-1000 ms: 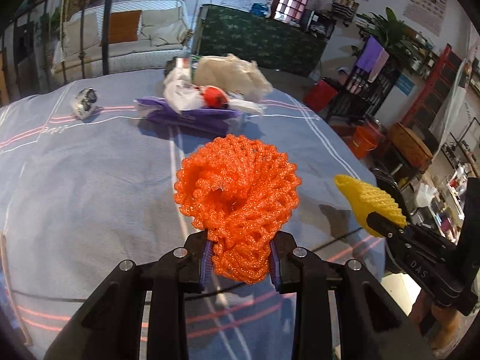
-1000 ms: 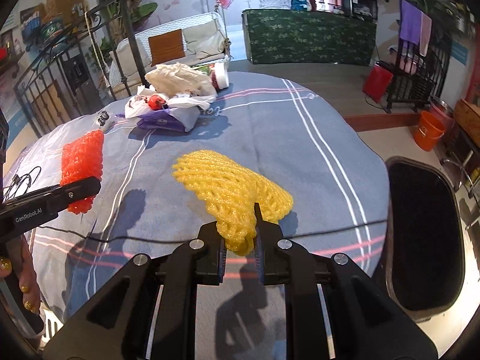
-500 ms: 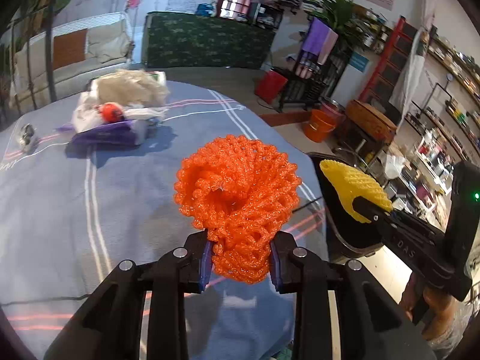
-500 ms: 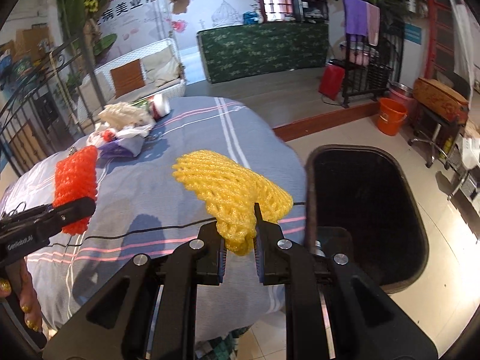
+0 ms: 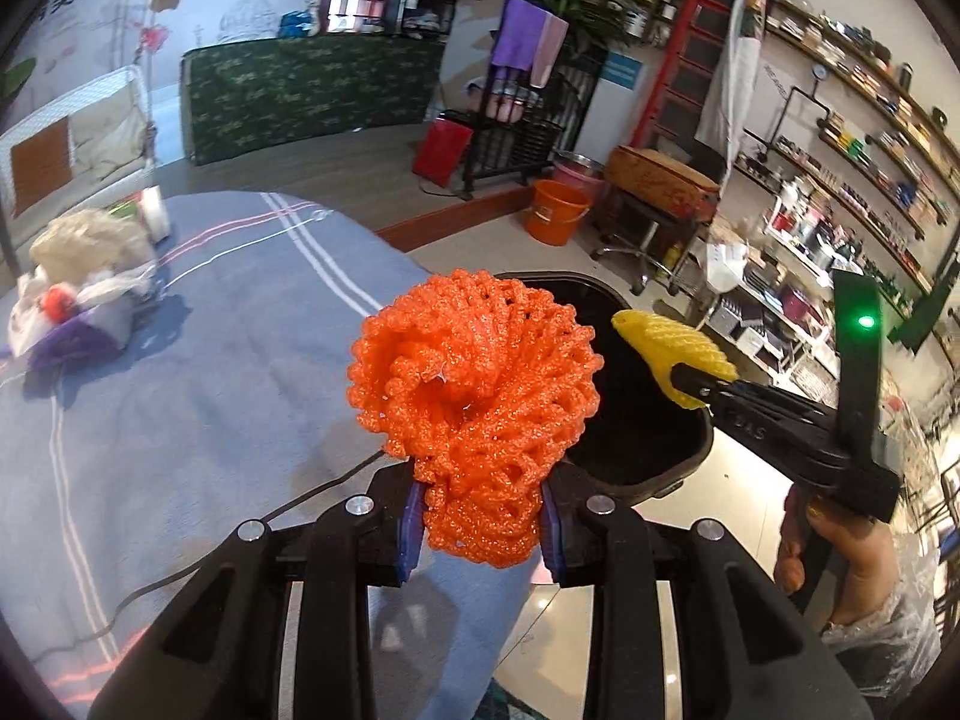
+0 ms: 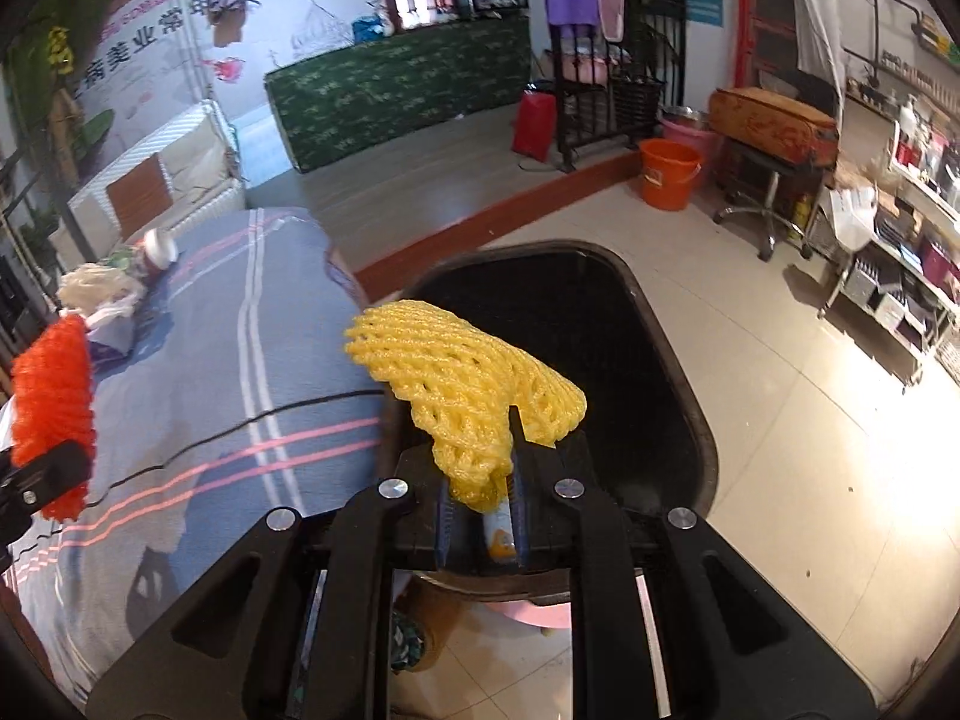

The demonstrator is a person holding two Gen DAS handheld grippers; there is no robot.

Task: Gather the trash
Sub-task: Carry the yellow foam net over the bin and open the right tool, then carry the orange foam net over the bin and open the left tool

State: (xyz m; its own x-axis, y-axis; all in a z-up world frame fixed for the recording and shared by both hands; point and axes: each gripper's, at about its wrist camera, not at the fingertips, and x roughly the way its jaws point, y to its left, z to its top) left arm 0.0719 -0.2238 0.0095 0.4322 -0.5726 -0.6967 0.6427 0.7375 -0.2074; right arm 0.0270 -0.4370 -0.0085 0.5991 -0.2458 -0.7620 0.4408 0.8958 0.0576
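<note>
My left gripper (image 5: 480, 531) is shut on a crumpled orange foam net (image 5: 474, 384), held over the right edge of the table (image 5: 198, 372). In the right wrist view that orange net (image 6: 51, 402) shows at the far left. My right gripper (image 6: 480, 501) is shut on a yellow foam net (image 6: 462, 372), above the near rim of a black bin (image 6: 600, 348) that stands on the floor beside the table. The left wrist view shows the yellow net (image 5: 672, 348) over the bin (image 5: 648, 420), with a hand (image 5: 840, 564) on the right gripper's handle.
A heap of bags and wrappers (image 5: 84, 294) lies at the table's far side. A thin black cable (image 6: 240, 432) crosses the striped blue cloth. On the tiled floor stand an orange bucket (image 6: 669, 174), a stool (image 6: 768, 180) and shelves (image 6: 912, 252) at the right.
Both grippers have swung right, away from the middle of the table to its edge and the black bin, each still holding its net. The trash heap has slid to the left of view.
</note>
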